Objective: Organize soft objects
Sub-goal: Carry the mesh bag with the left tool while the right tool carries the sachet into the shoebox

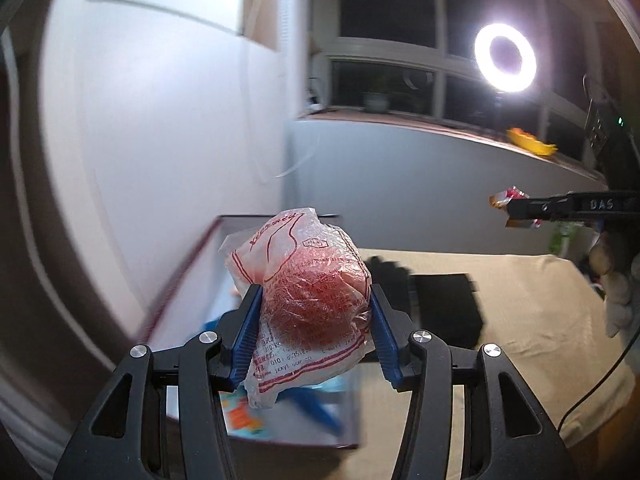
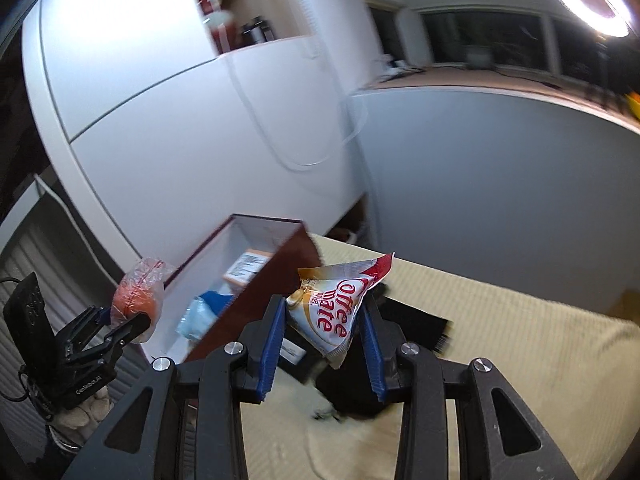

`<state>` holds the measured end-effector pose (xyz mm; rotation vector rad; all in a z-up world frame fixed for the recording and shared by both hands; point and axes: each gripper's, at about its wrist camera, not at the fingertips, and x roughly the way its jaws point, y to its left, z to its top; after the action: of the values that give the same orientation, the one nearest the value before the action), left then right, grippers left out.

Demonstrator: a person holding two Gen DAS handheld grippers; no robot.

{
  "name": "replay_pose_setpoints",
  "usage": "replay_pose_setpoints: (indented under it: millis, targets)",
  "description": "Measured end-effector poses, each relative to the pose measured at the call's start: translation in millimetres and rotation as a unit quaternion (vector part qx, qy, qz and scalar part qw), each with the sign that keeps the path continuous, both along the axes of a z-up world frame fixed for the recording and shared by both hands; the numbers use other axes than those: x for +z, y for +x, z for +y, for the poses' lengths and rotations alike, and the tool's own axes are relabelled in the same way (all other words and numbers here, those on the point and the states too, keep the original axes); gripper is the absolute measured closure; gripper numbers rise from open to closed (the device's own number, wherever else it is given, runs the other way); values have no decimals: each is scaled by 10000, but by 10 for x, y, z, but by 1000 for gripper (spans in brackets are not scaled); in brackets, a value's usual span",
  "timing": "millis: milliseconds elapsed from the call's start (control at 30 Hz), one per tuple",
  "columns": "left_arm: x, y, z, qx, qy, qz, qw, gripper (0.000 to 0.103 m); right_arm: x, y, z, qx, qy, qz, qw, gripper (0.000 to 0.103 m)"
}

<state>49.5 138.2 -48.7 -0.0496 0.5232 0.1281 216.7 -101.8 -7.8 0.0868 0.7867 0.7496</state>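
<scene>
My left gripper [image 1: 316, 300] is shut on a clear plastic bag with red print holding a round red lump [image 1: 304, 280], held above an open dark red box [image 1: 192, 272]. In the right wrist view this gripper [image 2: 128, 320] and its bag [image 2: 136, 292] hang just left of the box [image 2: 260, 276]. My right gripper [image 2: 324, 312] is shut on a white and red Coffee mate sachet [image 2: 336, 304], held above the table to the right of the box. In the left wrist view it [image 1: 510, 210] holds the sachet [image 1: 508, 196] at far right.
The box holds a blue packet [image 2: 200, 316] and an orange-labelled pack [image 2: 248, 264]. A beige cloth covers the table [image 2: 520, 360]. Black flat items [image 2: 416, 324] lie on it right of the box. A white cabinet [image 2: 180, 120] stands behind. A ring light [image 1: 505, 57] shines at right.
</scene>
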Motion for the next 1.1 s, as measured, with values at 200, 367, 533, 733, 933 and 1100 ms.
replay_pose_setpoints:
  millis: [200, 367, 533, 733, 933, 1100]
  targets:
    - [-96, -83, 310, 475, 76, 78, 9988, 53, -21, 98, 657, 542, -136, 34, 9984, 70]
    - [-190, -55, 473, 667, 86, 179, 9976, 53, -77, 133, 1160, 923, -325, 42, 9952, 70]
    - [-275, -8, 525, 719, 104, 265, 9970, 53, -196, 124, 1564, 1198, -556, 54, 9912, 70]
    - [-312, 65, 621, 789, 69, 315, 9964, 53, -366, 124, 1938, 1388, -808, 114, 9870, 69]
    - [-348, 104, 651, 907, 99, 282, 9954, 47, -491, 143, 2121, 1452, -884, 154, 9853, 67]
    - [-300, 82, 645, 932, 128, 146, 9955, 30, -473, 157, 2150, 1441, -787, 130, 9863, 38]
